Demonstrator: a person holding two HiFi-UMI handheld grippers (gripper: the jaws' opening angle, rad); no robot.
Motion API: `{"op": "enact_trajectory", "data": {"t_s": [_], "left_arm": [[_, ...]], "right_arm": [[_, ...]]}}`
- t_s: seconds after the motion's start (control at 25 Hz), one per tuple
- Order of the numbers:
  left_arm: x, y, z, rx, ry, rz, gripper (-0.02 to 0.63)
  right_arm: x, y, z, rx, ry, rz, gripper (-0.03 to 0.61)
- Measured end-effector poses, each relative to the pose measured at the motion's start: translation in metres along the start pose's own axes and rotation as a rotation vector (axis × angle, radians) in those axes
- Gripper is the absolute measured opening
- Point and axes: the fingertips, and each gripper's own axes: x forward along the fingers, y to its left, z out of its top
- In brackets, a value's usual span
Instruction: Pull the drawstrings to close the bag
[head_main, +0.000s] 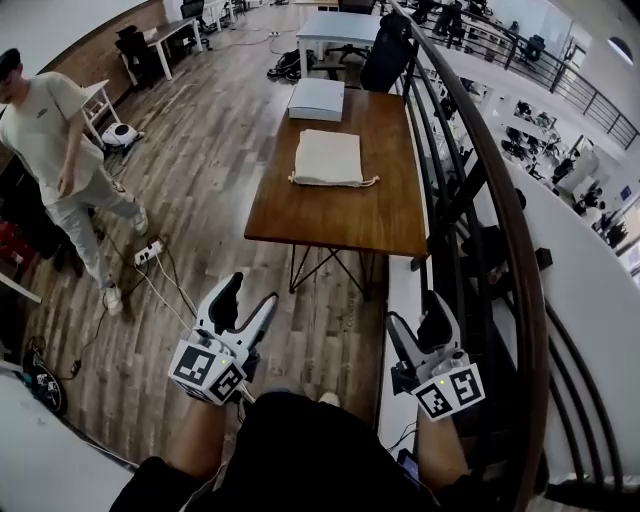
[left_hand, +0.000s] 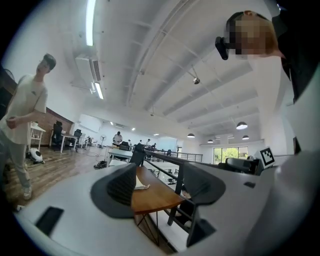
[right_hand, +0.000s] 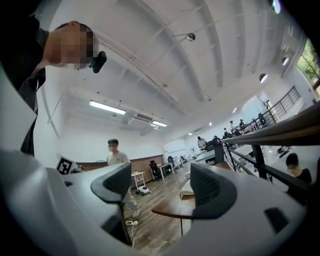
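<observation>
Drawstring bag (head_main: 328, 158) on wooden table (head_main: 330, 215)

Two grippers show: one left gripper (head_main: 250, 292), one right gripper (head_main: 417, 312). One table (head_main: 330, 215) carries one bag (head_main: 328, 158) and one white box (head_main: 316, 98). One person (head_main: 55, 150) stands nearby, beside one power strip (head_main: 148, 252).

No word, number or brand name can be read anywhere. The only printed signs are black-and-white square markers (head_main: 208, 368) on the cubes of the left gripper (head_main: 248, 297) and right gripper (head_main: 418, 312); they show block patterns, not letters.
</observation>
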Motion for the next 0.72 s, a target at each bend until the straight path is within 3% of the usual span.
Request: {"op": "enact_trajectory", "data": {"t_s": [0.44,0.72], "left_arm": [[0.041,0.027,-0.016,0.024,0.033,0.01,0.287],[0.102,0.08,-0.017,0.033,0.049,-0.062,0.286]], "right_arm": [[0.024,-0.06,-0.006,0.027,-0.026,-0.106,0.265],[0.087,-0.083,-0.006,-0.003,0.013,-0.138,0.23]]}}
